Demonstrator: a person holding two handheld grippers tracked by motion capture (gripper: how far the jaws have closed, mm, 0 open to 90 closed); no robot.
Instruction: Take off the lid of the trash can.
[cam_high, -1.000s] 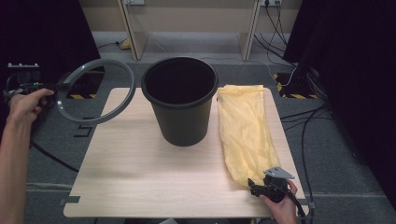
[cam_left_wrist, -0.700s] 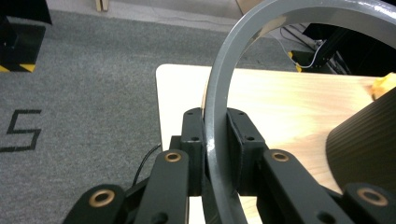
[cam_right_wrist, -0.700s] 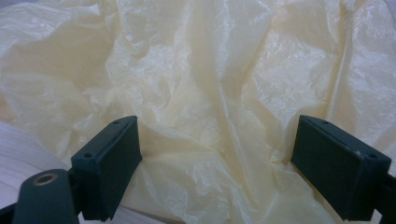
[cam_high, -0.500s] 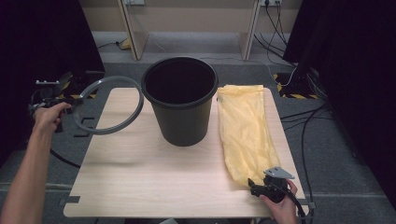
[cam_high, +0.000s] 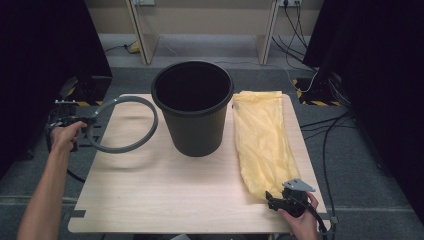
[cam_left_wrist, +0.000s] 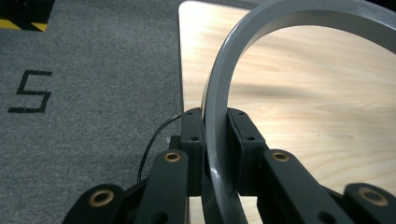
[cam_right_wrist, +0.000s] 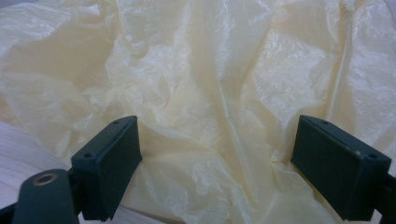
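A: We see grey carpet and dark curtains around a pale wooden tabletop (cam_high: 165, 200), with a black bucket (cam_high: 192, 107) standing upright near its far edge.

B: And our left gripper (cam_left_wrist: 215, 140)?

A: Its fingers (cam_left_wrist: 194, 135) are clamped on the grey plastic ring (cam_left_wrist: 261, 42). The band runs straight up between them, then curves away over the tabletop's left corner. In the high view the ring (cam_high: 125, 125) reaches from the left gripper (cam_high: 75, 121) toward the bucket, its far side close to the bucket wall; we cannot tell whether they touch.

B: The right gripper (cam_right_wrist: 217, 163)?

A: Its fingers (cam_right_wrist: 112, 158) stand spread wide, released. The yellow plastic bag (cam_right_wrist: 210, 84) lies crumpled just ahead of them and between them, but the pads don't press it. From above, the bag (cam_high: 262, 135) stretches from the right gripper (cam_high: 280, 200) along the tabletop's right side, beside the bucket.
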